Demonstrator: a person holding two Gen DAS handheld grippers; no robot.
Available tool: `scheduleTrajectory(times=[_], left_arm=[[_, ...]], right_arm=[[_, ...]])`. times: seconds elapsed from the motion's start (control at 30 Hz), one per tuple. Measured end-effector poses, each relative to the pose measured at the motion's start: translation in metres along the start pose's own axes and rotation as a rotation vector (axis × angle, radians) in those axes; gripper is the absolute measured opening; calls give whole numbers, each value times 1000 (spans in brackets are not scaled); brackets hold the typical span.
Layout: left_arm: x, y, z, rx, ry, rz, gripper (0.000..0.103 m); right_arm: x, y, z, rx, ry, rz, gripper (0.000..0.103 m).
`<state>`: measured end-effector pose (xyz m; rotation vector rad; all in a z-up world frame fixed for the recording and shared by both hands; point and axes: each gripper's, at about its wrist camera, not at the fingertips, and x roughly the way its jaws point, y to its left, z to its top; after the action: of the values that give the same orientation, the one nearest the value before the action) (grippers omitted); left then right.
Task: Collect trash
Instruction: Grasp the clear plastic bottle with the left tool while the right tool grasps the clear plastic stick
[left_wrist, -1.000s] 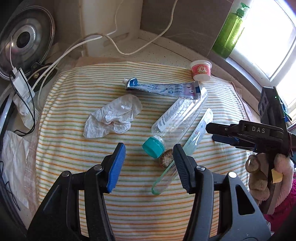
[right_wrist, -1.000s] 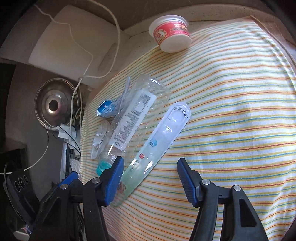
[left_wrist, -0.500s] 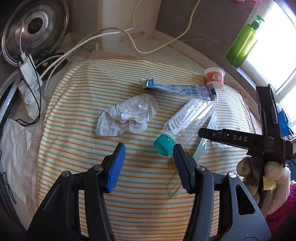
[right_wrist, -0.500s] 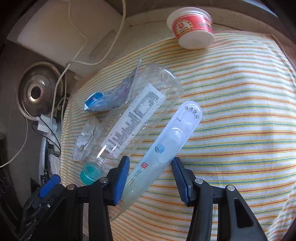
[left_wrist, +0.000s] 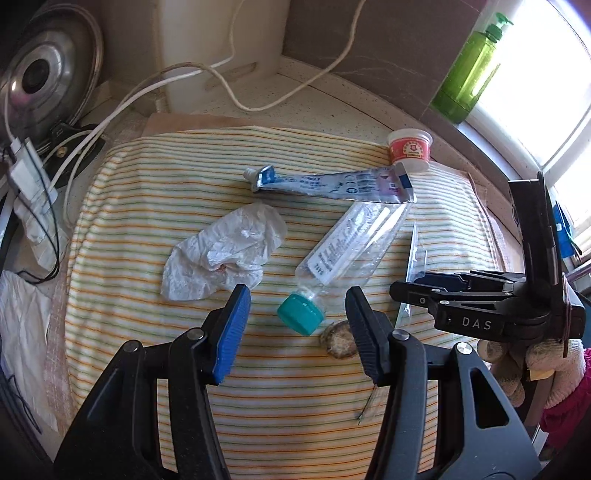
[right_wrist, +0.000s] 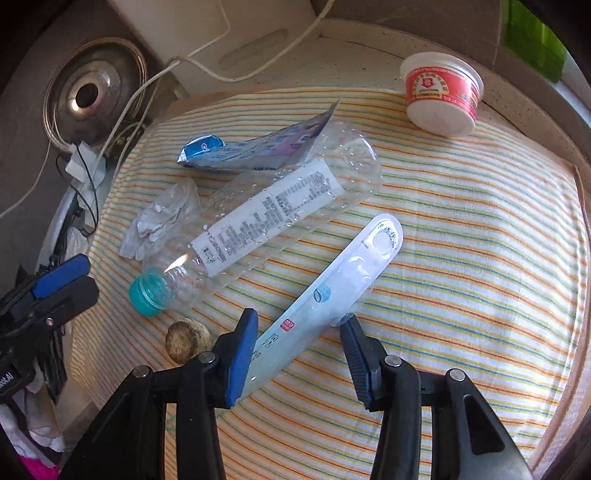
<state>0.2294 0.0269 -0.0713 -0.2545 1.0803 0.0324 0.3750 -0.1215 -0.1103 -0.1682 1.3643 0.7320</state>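
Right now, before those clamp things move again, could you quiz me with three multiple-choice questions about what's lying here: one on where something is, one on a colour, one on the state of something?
1. Where is the red-and-white cup?
A. between the left jaws
B. upside down at the far corner of the striped cloth
C. on the windowsill

2. What colour is the cap of the clear plastic bottle?
A. red
B. white
C. teal

3. How do the jaws of the left gripper stand?
A. open, holding nothing
B. shut on the cup
C. shut on the cap

Answers:
1. B: its wide rim faces down on the cloth's far edge.
2. C: the cap is blue-green in both views.
3. A: the blue pads stand wide apart, with nothing clamped.
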Motion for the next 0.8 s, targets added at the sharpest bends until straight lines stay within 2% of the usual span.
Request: scheduleTrajectory(times=[0.1,0.2,0.27,0.43,0.63,0.8], left_arm=[[18,-17,15,77,55,5,55],[35,-32,25,157,100,53,55],[47,-41,31,199,147,53,55],[63,-47,42,230,196,55,55],[84,-52,53,240,264,26,64],[96,-60,53,265,279,32,66]], right_arm=[[-1,-17,-3,116,-1,86,45],[-2,-34,-7,232,-9,168,44],[-2,-42,-9,279,-6,206,42],[-1,-54,-15,369,-1,288,38],[-7,-60,-23,424,-5,320,39],[-14,-65,-28,434,-19,310,44]])
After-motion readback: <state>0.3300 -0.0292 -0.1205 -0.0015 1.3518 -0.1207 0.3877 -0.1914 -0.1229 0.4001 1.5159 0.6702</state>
